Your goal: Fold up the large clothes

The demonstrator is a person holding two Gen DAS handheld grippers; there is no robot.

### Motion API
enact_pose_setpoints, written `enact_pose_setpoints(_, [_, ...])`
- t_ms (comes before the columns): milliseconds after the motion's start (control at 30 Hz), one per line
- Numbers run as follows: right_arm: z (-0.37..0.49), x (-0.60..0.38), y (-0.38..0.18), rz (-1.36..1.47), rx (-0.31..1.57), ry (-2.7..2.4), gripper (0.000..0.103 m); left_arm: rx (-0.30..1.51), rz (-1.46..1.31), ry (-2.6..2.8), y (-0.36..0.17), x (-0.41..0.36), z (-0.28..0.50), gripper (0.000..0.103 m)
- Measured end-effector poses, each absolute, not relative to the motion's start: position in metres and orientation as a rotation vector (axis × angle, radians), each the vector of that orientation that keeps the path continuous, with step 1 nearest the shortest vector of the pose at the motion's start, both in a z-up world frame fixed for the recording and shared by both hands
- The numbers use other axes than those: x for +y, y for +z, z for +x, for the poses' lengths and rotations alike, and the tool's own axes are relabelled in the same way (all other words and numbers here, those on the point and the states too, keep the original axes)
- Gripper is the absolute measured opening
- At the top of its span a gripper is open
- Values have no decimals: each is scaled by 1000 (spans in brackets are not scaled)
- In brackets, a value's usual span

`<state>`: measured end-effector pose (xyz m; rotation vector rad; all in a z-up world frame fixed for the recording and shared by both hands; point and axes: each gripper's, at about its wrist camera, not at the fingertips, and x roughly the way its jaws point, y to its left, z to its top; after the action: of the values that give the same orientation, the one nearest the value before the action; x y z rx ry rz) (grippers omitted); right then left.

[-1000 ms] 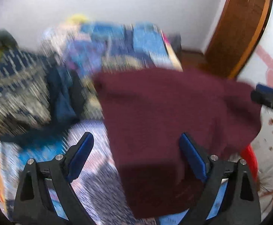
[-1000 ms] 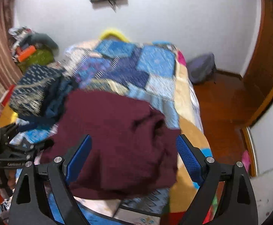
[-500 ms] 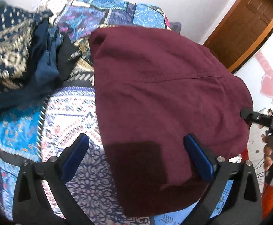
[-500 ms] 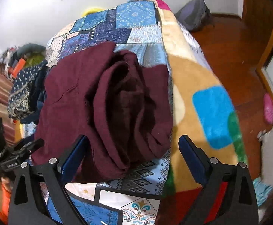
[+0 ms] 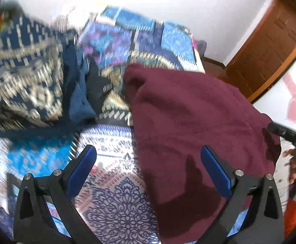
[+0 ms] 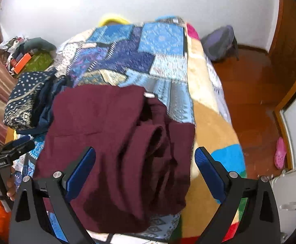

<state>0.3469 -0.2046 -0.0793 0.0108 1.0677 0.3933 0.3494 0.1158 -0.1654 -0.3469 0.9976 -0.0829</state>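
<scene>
Two grippers, one garment, one bed; entries run largest to smallest, each placed against the maroon garment

1. Patchwork bedspread (image 6: 164,40): lies under the garment and runs far beyond it toward the white wall. Its left portion smears badly in the left wrist view, pattern unreadable there.

2. Maroon garment (image 6: 111,142): the task's thing, resting on the near end of the bed, partly folded. One broad flat panel with a seam line, and along its right side a bunched ridge of rolled layers. Against half a second earlier the cloth keeps the same lie while both cameras sit higher and further back, so a fold looks just laid down and the tools withdrawn. Judged: mid-task, the ridge not yet flattened. Its near edge is cut off behind the gripper frames.

3. Pile of dark blue patterned clothes (image 6: 27,103): just beside the garment's left edge, touching or overlapping it, cannot tell which.

4. Right gripper (image 6: 145,163): above the garment's near edge, fingers spread wide, holding nothing.

5. Left gripper (image 5: 148,167): over the garment's left border, likewise spread and empty.

6. Small white tag (image 6: 149,95): at the garment's far edge; lettering too small to read
</scene>
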Motion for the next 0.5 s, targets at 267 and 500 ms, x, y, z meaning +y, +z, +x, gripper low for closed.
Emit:
enact_pose_setpoints(267, [374,-241,-131,256,1237,544,103,1142,-637,-240,-223,122,372,103])
enact_pose_setpoints(500, [389,-241,-153,445,1325,607,103,1190,-771,-336,-245,108,396,103])
